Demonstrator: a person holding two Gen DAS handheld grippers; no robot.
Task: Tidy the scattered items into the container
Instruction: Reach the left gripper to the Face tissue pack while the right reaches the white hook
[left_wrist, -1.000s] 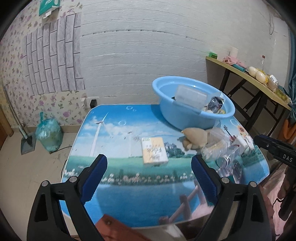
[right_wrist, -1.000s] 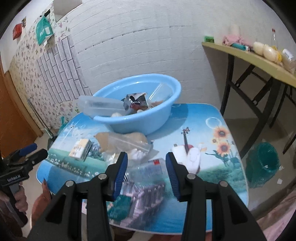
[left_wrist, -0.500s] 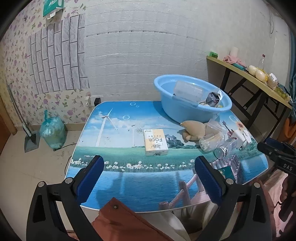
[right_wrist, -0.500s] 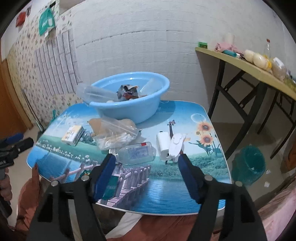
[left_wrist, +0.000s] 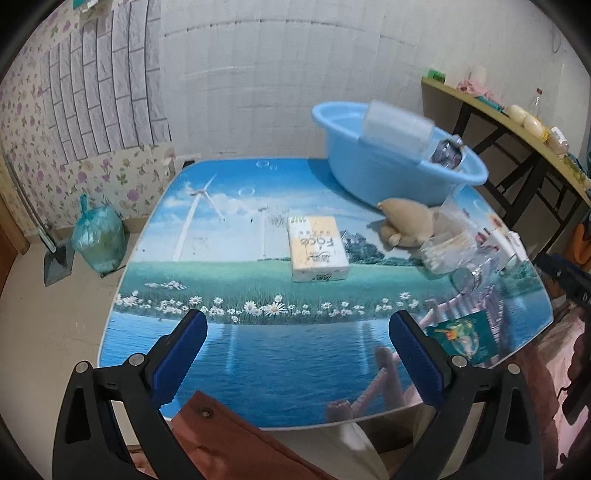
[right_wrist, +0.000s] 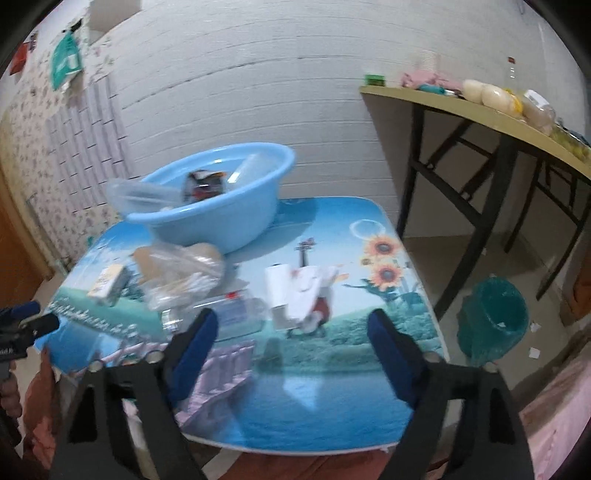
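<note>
A light blue basin (left_wrist: 388, 181) (right_wrist: 221, 206) stands at the back of the picture-printed table (left_wrist: 258, 354) and holds a clear plastic box (left_wrist: 397, 129) and a dark packet (right_wrist: 205, 182). In front of it lie a yellow-white tissue pack (left_wrist: 317, 247) (right_wrist: 109, 282), a beige soft pouch (left_wrist: 406, 221), a clear bag of cotton swabs (left_wrist: 443, 247), a clear bottle (right_wrist: 229, 314), white items (right_wrist: 299, 291) and a green packet (left_wrist: 465, 336). My left gripper (left_wrist: 298, 325) hangs open over the front edge, empty. My right gripper (right_wrist: 293, 325) has its jaws opening, with nothing between them.
A long side table (right_wrist: 480, 114) with bottles and round things stands to the right, a green bin (right_wrist: 493, 317) on the floor under it. A green plastic bag (left_wrist: 98, 240) and a dustpan (left_wrist: 57, 262) lie by the left wall. A reddish sleeve (left_wrist: 236, 443) shows below.
The right jaws spread from narrow to wide. Both grippers drew back toward the table's front edge, so more of the tabletop shows; the items lie as before.
</note>
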